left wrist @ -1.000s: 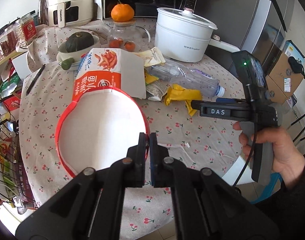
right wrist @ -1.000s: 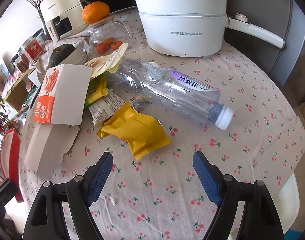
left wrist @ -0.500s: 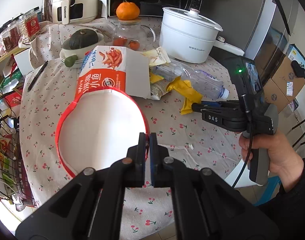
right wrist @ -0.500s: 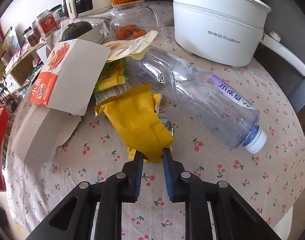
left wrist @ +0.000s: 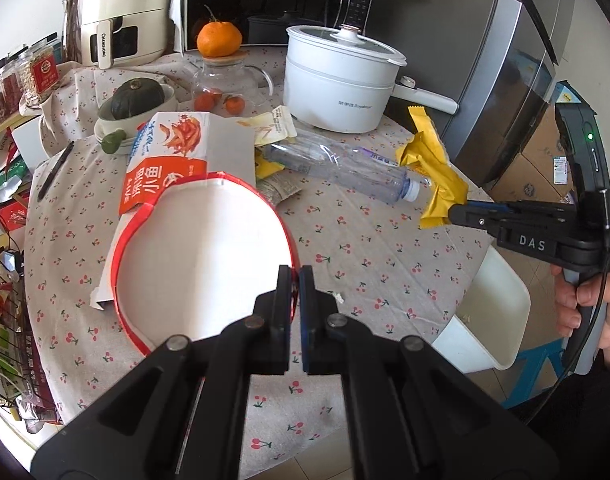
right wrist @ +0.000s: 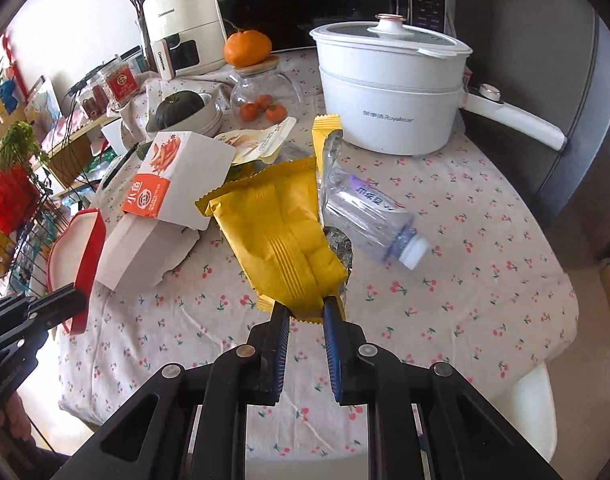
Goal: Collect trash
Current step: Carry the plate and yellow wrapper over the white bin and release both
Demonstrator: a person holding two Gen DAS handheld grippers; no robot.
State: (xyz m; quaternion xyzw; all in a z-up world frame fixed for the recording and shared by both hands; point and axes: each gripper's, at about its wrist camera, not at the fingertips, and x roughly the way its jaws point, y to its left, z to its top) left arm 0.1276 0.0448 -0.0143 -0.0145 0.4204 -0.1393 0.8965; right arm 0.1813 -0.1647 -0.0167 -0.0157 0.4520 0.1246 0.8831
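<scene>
Yellow wrapper (right wrist: 289,236) is pinched at its near end by the right gripper (right wrist: 305,312), whose jaws have just been closing, and is held lifted above the table (right wrist: 465,280). At its 3 o'clock a plastic bottle (right wrist: 369,216) lies. A red-rimmed container (left wrist: 201,256) is clamped at its rim by the left gripper (left wrist: 295,280).

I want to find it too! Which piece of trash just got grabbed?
Find the big white pot on the cherry tablecloth. In front of it lies a clear bottle. Beside that, pinched in the right tool, is a yellow wrapper, the only trash lifted up.
</scene>
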